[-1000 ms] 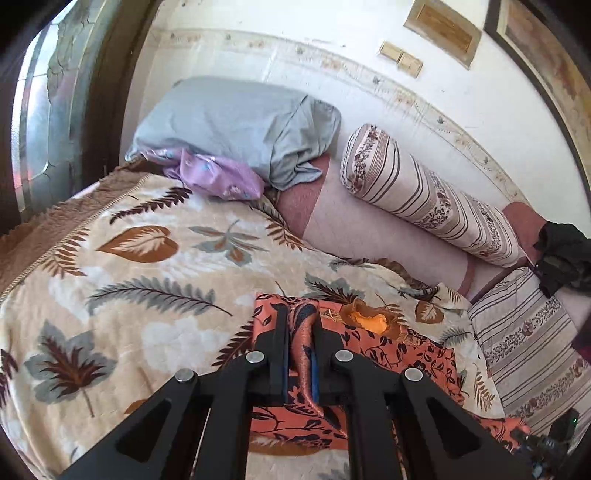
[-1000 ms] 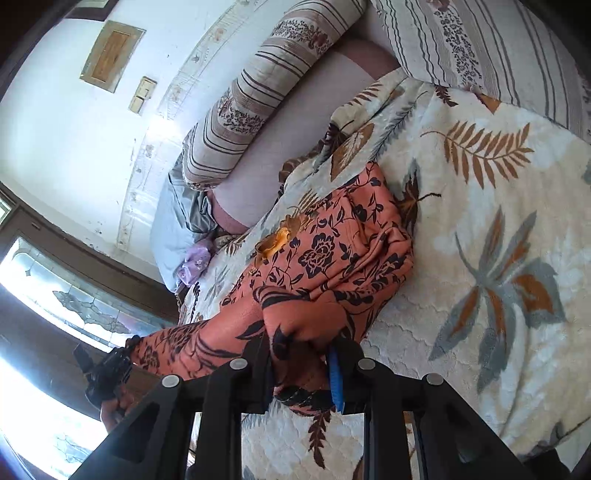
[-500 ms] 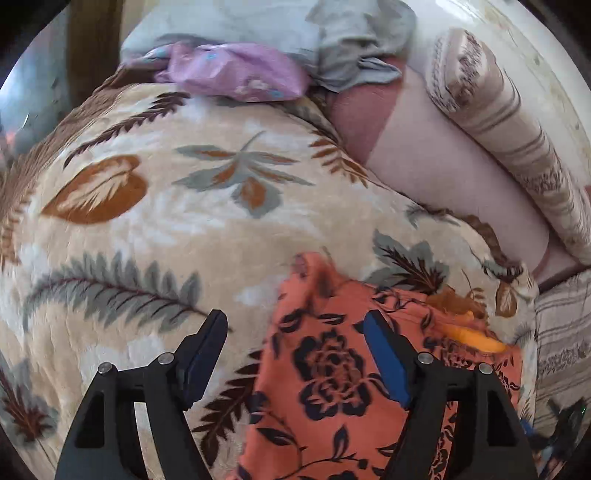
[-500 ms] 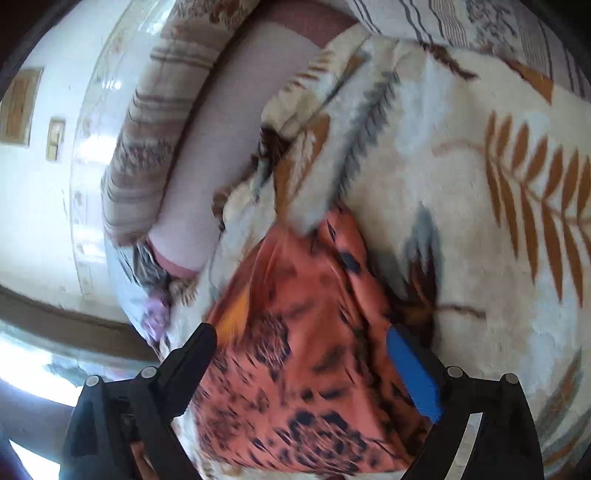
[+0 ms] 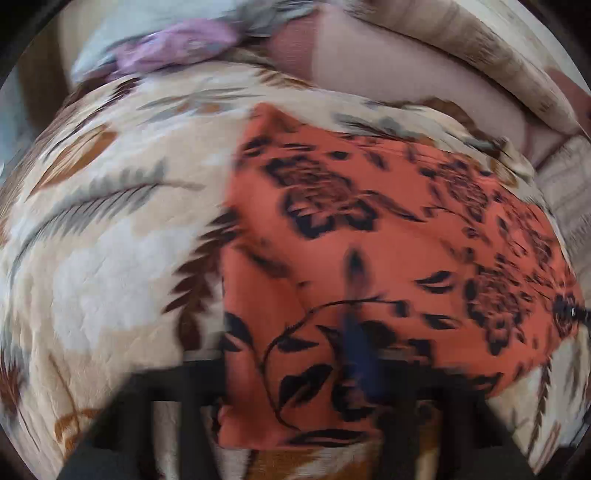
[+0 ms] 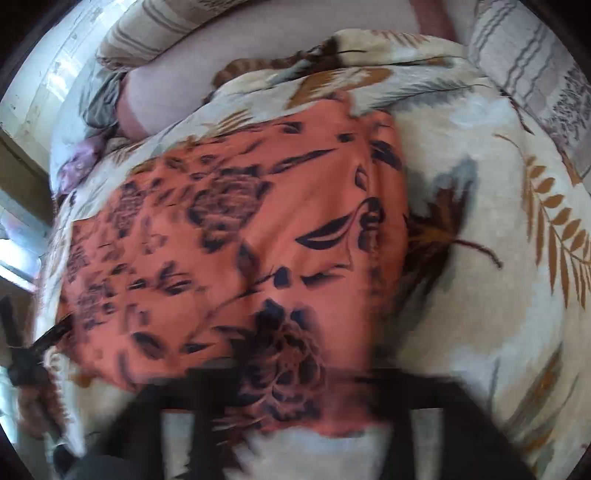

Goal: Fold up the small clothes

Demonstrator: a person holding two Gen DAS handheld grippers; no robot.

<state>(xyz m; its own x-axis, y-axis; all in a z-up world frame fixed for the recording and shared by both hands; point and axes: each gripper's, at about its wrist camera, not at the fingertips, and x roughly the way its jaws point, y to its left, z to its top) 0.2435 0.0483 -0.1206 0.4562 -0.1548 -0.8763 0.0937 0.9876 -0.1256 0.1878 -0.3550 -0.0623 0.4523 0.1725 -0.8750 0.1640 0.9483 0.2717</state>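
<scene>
Crosswise, orange floral garment [image 5: 369,240] on leaf-print blanket [image 5: 110,240]; jaws' state unclear.

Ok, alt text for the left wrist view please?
Blurred by motion: an orange garment with black flowers lies spread on a cream leaf-print blanket, the left gripper low over its near edge. A purple cloth lies beyond.

Nothing here can be read: both views are smeared with motion blur, and the orange floral garment [image 5: 369,236], the leaf-print blanket [image 5: 110,258] and the striped bolster [image 6: 155,33] carry only patterns, no lettering or numbers.
</scene>
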